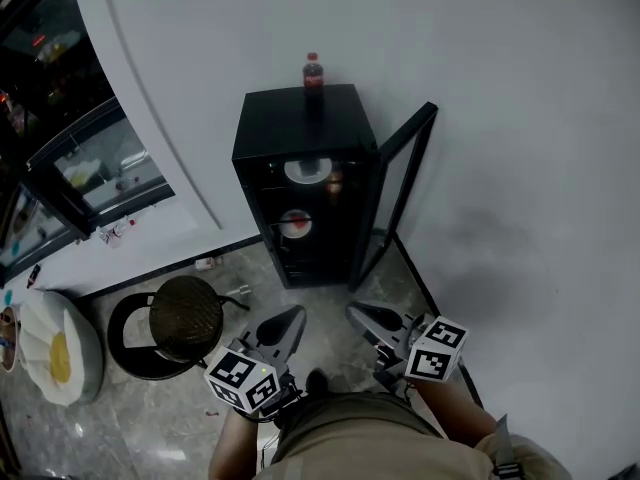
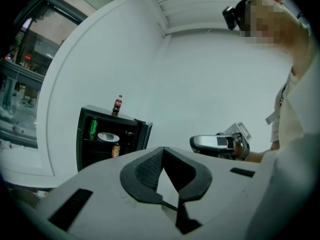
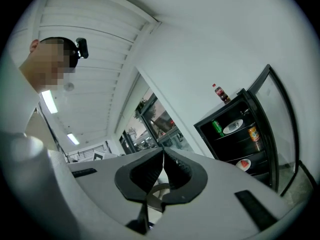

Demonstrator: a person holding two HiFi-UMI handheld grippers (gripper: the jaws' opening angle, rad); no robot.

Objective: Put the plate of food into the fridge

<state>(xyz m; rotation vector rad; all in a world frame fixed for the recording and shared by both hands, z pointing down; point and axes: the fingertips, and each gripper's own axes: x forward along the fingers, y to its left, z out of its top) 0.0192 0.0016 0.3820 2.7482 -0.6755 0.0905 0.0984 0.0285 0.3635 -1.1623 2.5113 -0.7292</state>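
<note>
A black mini fridge stands against the white wall with its glass door swung open to the right. On its lower shelf sits a white plate with red food, also visible in the right gripper view as plate with red food. On the upper shelf are another white plate, an orange can and a green can. My left gripper and right gripper hang low in front of the fridge, well short of it. Both are shut and hold nothing.
A cola bottle stands on top of the fridge. A round black stool is on the floor to the left. Beside it lies a white egg-shaped cushion. Glass shopfront panels fill the far left.
</note>
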